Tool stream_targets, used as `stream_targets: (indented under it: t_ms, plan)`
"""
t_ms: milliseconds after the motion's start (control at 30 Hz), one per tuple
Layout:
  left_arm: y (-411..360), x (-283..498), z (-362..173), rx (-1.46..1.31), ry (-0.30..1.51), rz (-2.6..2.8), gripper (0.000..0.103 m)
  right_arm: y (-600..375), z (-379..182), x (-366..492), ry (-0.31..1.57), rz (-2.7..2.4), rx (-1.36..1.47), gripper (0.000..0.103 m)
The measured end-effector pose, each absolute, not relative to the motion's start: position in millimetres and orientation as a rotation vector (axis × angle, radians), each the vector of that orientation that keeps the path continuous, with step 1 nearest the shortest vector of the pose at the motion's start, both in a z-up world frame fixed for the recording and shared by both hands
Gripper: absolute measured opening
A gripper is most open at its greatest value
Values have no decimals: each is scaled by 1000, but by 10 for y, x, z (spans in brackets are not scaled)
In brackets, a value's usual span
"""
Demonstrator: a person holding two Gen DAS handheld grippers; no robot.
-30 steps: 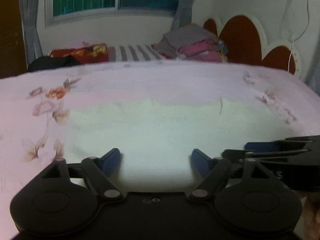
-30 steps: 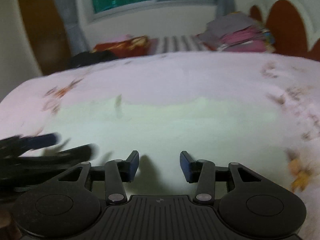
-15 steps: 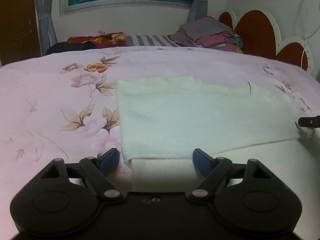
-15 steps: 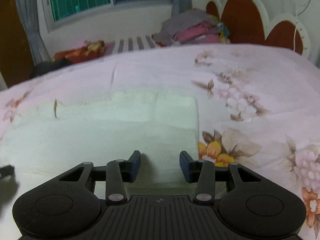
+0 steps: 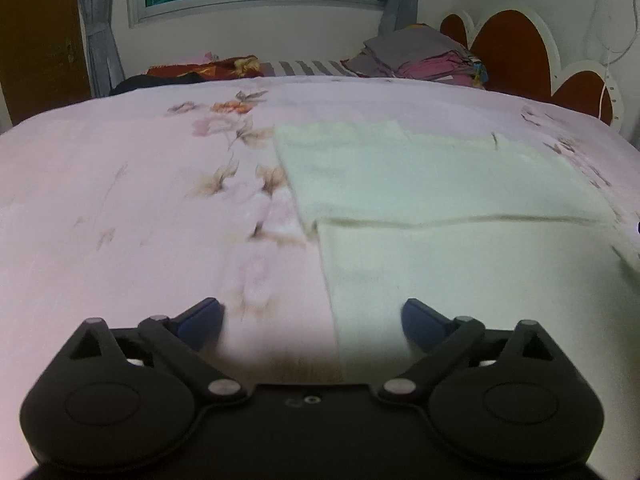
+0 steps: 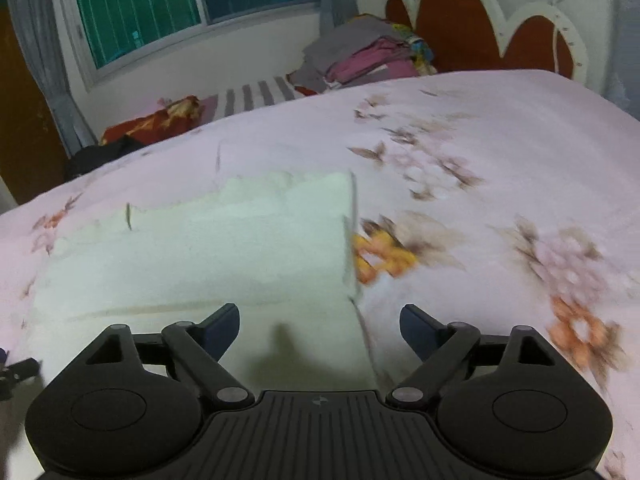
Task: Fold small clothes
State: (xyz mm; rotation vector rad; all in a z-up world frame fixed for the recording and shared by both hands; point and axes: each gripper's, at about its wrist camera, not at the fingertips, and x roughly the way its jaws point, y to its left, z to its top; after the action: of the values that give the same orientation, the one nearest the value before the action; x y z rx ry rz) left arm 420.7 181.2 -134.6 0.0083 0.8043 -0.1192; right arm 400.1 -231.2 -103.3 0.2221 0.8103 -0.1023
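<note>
my left gripper (image 5: 310, 316) and right gripper (image 6: 319, 322) are both opening, nothing pinched between the blue pads. the pale cloth (image 5: 432, 200) lies folded flat on the flowered bed (image 5: 132, 200), one side edge under each gripper. its near part is cut off behind my grippers; motion blurs the flowers.

Both tongs, left (image 5: 310, 320) and right (image 6: 320, 326), are opening, empty.

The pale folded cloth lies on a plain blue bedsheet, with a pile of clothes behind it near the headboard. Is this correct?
Not quite. The bedsheet is pink with a flower print, as the right wrist view shows. The pale folded cloth lies on it, and the pile of clothes is near the headboard.
</note>
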Motion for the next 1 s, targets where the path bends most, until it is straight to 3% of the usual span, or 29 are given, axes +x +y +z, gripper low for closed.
stream_targets:
  t_ms: [67,133,200,533,767,900,1000]
  plan:
    - [1845,4055,-1336,-1,806,-120,91,-2380,-1029,3826,800,-98,260,82]
    - [1838,3903,-1329,-3,806,-119,89,-2431,-1043,3644,807,-95,297,64]
    - [1813,3748,-1320,-1,803,-112,85,-2442,-1067,3473,815,-98,315,60]
    - [1644,2751,-1225,-72,810,-115,84,-2554,-988,2548,802,-24,379,60]
    - [1769,2054,-1250,-174,817,-127,74,-2871,-986,1642,830,23,438,60]
    - [1860,1812,-1249,-259,821,-148,68,-3040,-1102,1305,859,36,546,46]
    - [1950,1693,-1253,-340,824,-156,63,-3085,-1133,1147,862,68,611,45]
